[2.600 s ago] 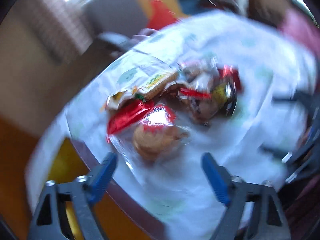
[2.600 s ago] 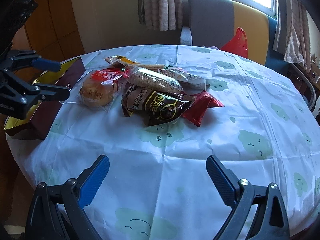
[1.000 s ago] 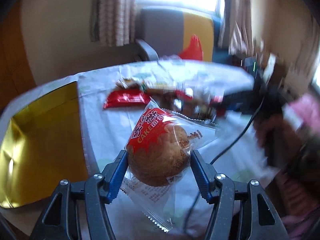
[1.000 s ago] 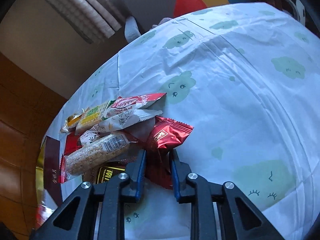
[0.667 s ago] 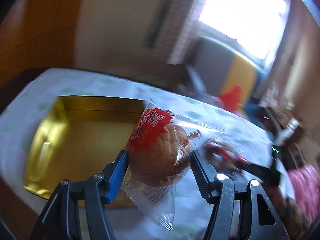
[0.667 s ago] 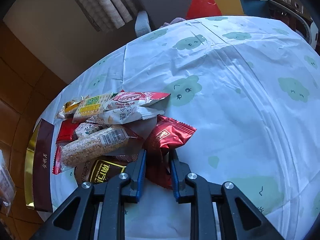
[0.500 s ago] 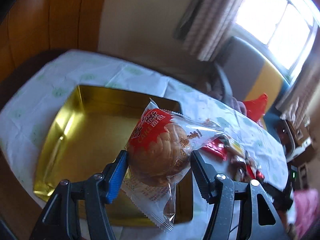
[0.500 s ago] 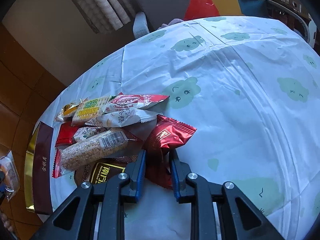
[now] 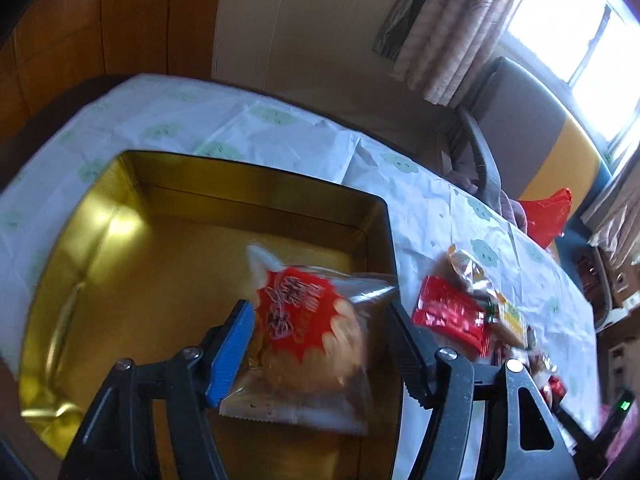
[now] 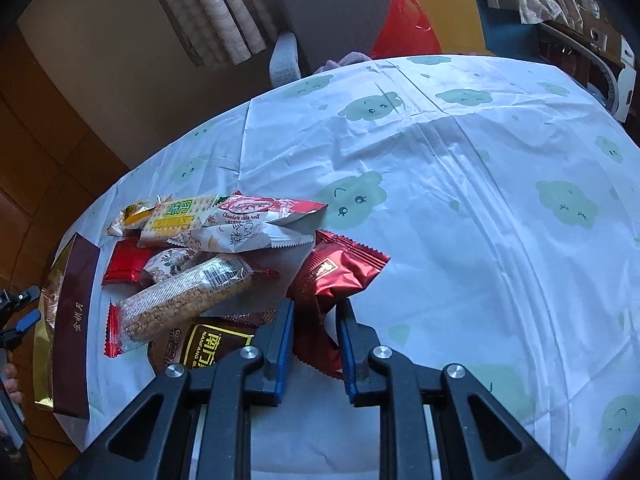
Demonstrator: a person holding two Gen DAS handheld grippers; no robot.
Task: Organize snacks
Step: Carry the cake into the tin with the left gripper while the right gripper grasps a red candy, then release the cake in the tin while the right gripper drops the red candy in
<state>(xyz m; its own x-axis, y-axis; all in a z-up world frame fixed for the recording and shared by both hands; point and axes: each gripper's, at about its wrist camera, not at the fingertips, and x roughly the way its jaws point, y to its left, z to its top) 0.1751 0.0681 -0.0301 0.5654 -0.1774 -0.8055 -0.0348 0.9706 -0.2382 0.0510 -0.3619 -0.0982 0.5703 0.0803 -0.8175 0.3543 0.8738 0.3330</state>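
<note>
In the left wrist view my left gripper (image 9: 320, 328) stands over a gold tin box (image 9: 132, 264). Its jaws are open. A cake in a clear wrapper with a red label (image 9: 308, 332) is blurred between them, loose from the pads, over the box floor. In the right wrist view my right gripper (image 10: 314, 320) is shut on a dark red foil packet (image 10: 336, 272) at the right edge of a snack pile (image 10: 192, 264) on the table. The box (image 10: 76, 332) shows at the far left there.
The round table has a white cloth with green cloud faces (image 10: 460, 184). More snacks (image 9: 460, 312) lie to the right of the box. A grey and yellow chair (image 10: 332, 4) and a red bag (image 10: 404, 28) stand behind the table.
My left gripper carried the cake over the gold box, opened, and the cake is dropping out of the jaws. My right gripper stays shut on the red foil packet.
</note>
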